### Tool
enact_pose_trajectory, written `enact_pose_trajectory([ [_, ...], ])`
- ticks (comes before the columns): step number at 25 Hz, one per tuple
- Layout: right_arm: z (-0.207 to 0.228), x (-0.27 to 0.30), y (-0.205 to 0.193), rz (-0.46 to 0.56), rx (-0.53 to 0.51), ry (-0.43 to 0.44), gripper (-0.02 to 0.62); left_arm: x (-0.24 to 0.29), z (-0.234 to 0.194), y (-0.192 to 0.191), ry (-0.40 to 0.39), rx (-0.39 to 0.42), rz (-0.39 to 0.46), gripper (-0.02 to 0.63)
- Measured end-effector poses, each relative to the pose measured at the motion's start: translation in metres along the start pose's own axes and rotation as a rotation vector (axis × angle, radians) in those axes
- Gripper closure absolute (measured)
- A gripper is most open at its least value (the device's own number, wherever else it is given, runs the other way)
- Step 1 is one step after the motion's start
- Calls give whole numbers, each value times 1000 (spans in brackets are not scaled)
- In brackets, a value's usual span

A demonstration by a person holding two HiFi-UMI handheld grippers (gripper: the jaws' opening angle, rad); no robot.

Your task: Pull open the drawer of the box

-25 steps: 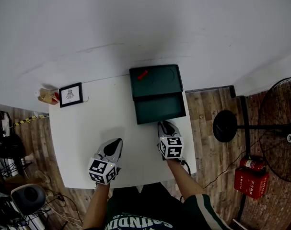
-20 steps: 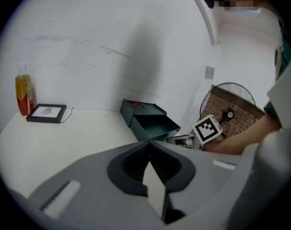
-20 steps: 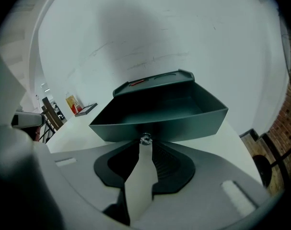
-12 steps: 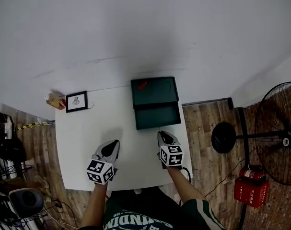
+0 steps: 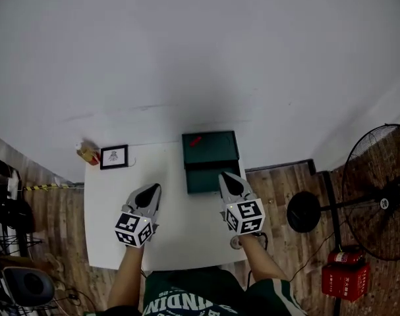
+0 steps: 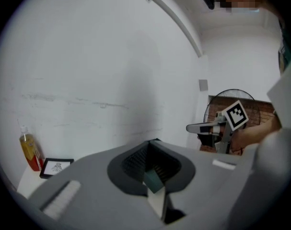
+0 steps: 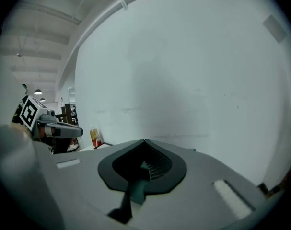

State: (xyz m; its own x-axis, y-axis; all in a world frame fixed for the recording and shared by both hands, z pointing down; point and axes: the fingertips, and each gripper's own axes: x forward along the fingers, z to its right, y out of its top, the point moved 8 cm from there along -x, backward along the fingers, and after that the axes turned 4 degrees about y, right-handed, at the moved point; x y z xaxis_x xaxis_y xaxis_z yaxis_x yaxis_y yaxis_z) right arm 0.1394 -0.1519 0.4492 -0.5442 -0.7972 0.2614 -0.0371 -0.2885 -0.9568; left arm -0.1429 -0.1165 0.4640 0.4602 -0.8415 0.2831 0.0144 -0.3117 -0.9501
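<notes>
Two grippers are up over a white table (image 5: 176,232) that stands against a big pale wall (image 5: 186,51), and I am reading everything from the head view and the two gripper views. A standing fan (image 5: 377,203) sits on the wooden floor (image 5: 285,183) off to the right, well apart from the table.

On the table's far right corner, against the wall, is the dark green box (image 5: 211,150). Its drawer (image 5: 209,178) stands pulled out toward me.

My right gripper (image 5: 224,175) shows over the drawer's front right corner in the head view, and I cannot tell whether it touches. Its jaws have just closed and are pressed together with nothing between them, and its view looks across at the wall. My left gripper (image 5: 153,187) hangs over bare table left of the box, jaws likewise pressed together on nothing.

A small framed picture (image 5: 114,157) lies at the table's far left, with a bottle (image 5: 87,153) just beside it. A little red piece (image 5: 196,141) rests on the box lid.
</notes>
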Motion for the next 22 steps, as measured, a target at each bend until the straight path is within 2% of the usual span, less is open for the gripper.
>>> enact_pose_trajectory([
  [4,-10,-9,35,99,-42,6,594,-9,1,26,13,22,62,554],
  [9,-18,-14,45,151,-63,14,594,-16,0,33,30,22,84,554],
  [22,-22,-2,38,128,-51,22,594,-17,-9,29,35,6,67,554],
])
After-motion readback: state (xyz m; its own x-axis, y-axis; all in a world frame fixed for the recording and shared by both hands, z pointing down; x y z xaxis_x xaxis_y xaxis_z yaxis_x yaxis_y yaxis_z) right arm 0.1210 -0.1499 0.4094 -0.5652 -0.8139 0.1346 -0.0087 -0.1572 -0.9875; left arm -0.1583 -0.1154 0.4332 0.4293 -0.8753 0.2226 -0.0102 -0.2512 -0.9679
